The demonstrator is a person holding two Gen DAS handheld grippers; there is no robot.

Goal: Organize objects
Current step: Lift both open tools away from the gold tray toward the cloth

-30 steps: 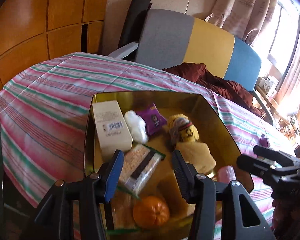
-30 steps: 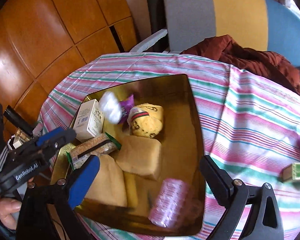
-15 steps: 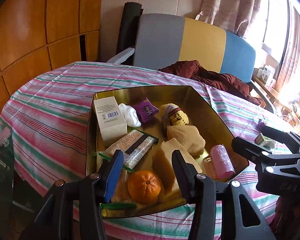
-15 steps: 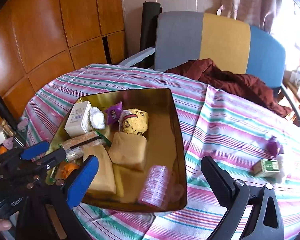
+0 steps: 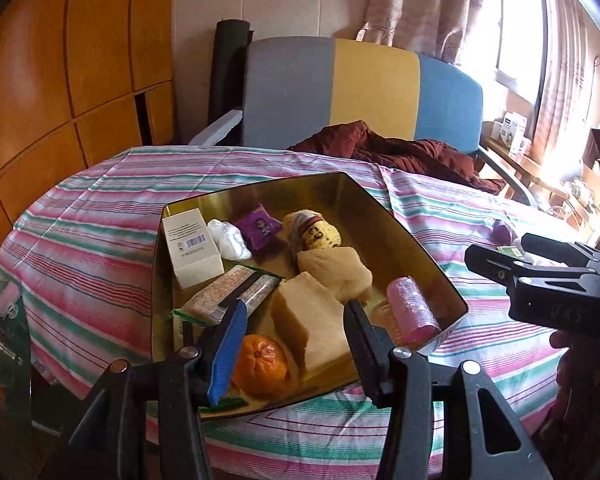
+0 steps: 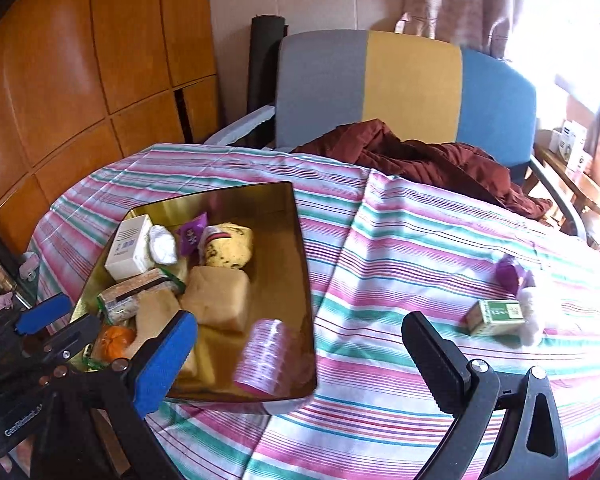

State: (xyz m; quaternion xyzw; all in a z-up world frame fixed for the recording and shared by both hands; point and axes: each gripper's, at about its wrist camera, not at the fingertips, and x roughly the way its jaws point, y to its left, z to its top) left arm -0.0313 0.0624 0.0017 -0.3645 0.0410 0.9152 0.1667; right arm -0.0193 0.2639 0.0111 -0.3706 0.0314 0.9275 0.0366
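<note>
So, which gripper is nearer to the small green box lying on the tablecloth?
Right. The right gripper hovers open near the green box; the left gripper is open over the gold tray, farther away.

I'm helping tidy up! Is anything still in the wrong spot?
Yes. A small green box, a purple wrapped thing and a white fluffy thing lie loose on the striped tablecloth, apart from the gold metal tray holding everything else.

It was a home living room: beyond the claws stood a tricolour armchair (image 6: 404, 88), wood-panelled cupboards (image 6: 80, 72), patterned curtains (image 5: 428, 4) and a table under striped cloth (image 6: 400, 240).
</note>
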